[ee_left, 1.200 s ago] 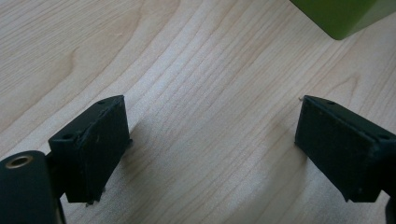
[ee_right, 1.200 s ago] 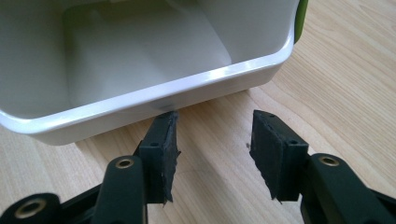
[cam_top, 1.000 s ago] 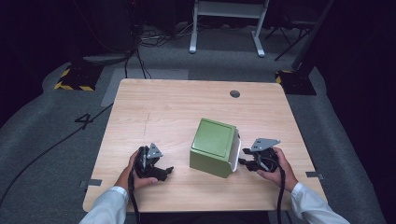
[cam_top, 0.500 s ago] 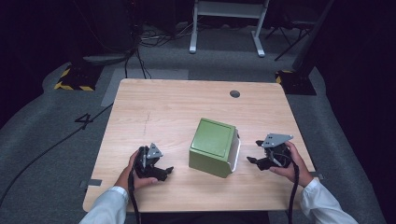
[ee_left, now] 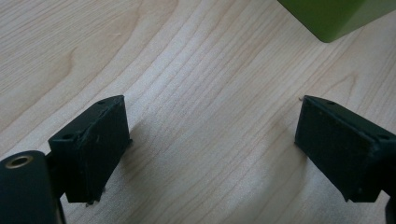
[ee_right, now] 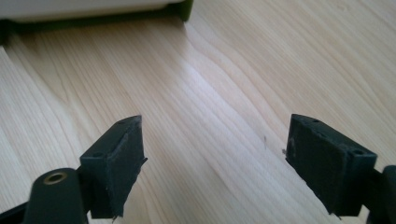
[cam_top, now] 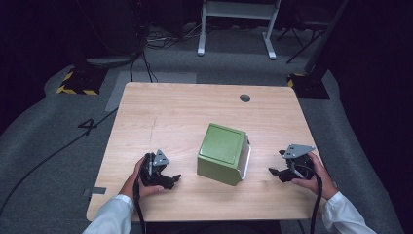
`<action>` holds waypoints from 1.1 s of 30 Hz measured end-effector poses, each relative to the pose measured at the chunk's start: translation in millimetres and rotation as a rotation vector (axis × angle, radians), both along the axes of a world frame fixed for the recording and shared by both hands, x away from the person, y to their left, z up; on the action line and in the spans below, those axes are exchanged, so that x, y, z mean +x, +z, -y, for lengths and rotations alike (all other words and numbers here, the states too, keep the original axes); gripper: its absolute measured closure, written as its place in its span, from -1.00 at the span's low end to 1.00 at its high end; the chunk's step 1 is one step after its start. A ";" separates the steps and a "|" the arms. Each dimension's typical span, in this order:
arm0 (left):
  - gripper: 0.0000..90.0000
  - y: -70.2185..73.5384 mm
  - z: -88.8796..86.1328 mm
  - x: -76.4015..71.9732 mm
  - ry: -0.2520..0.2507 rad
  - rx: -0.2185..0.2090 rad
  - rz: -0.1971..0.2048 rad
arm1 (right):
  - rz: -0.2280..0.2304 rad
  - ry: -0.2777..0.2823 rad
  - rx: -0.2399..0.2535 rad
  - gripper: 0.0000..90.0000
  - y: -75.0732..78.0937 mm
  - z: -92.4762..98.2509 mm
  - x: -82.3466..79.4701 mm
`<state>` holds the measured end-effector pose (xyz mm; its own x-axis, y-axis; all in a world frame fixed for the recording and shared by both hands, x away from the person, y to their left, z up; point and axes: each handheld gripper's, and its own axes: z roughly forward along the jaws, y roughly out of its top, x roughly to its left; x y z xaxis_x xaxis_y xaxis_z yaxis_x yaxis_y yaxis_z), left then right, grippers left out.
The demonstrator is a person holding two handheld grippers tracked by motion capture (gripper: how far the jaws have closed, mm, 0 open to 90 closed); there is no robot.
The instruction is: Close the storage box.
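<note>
Numeral "4" (cam_top: 87, 126) on floor (grey)

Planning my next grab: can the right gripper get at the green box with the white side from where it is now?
Probably yes: the right gripper is open, its jaws have just been opening, and bare wooden table lies between it and the green box.

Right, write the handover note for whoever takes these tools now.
Left tool: open, nothing between its jaws, low over the table left of the box.
Right tool: its jaws have just been opening; now wide, nothing between them, on the box's right and apart from it.
Box: green, tilted, near the table's middle, between the two tools, its white side toward the right tool. Neither tool touches it.
Done: box released and resting on the table.
Left: unclear from here; probably either hand can take the box again.
</note>
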<state>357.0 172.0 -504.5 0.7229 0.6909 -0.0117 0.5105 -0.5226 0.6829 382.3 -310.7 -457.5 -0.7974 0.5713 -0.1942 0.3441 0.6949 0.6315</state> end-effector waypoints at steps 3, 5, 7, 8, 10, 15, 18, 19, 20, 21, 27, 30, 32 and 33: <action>-0.77 -0.1 0.1 0.0 0.000 -0.002 -0.001 | 0.001 -0.019 -0.013 -0.57 -5.5 8.1 -2.3; -0.77 -0.1 0.1 -0.1 0.001 -0.002 -0.001 | -0.006 -0.032 -0.015 -0.58 -8.9 13.2 -3.2; -0.77 0.0 0.0 0.1 -0.001 0.000 0.000 | -0.009 -0.046 -0.019 -0.58 -12.1 19.5 -4.8; -0.77 -0.1 0.1 -0.1 0.001 -0.002 -0.002 | -0.012 -0.057 -0.014 -0.58 -13.7 22.8 -5.7; -0.77 0.0 0.0 0.0 0.000 0.000 0.000 | -0.016 -0.080 -0.009 -0.57 -17.5 30.3 -7.4; -0.77 0.0 -0.3 -0.1 -0.003 0.001 0.001 | -0.028 -0.134 0.017 -0.58 -26.1 49.3 -12.0; -0.77 0.2 -0.4 -0.1 -0.003 0.002 0.000 | -0.030 -0.159 0.035 -0.59 -31.3 57.8 -15.6; -0.77 0.1 -0.4 -0.1 -0.003 0.001 0.001 | -0.032 -0.167 0.054 -0.59 -32.7 61.2 -17.1; -0.77 0.2 -0.4 -0.1 -0.003 0.002 0.000 | -0.034 -0.174 0.069 -0.59 -33.6 63.3 -18.3; -0.77 0.2 -0.4 -0.1 -0.003 0.003 0.000 | -0.035 -0.182 0.079 -0.60 -34.3 65.3 -19.5; -0.77 0.2 -0.8 -0.2 -0.004 0.004 0.002 | -0.051 -0.221 0.169 -0.65 -41.6 79.4 -22.9; -0.77 0.2 -0.8 -0.3 -0.004 0.004 0.001 | -0.055 -0.238 0.218 -0.66 -45.7 85.9 -25.2; -0.77 0.3 -0.7 -0.4 -0.002 0.005 0.002 | -0.047 -0.243 0.220 -0.66 -46.4 86.9 -26.9; -0.77 0.2 -0.8 -0.3 -0.004 0.004 0.001 | -0.047 -0.245 0.220 -0.66 -46.4 87.0 -27.3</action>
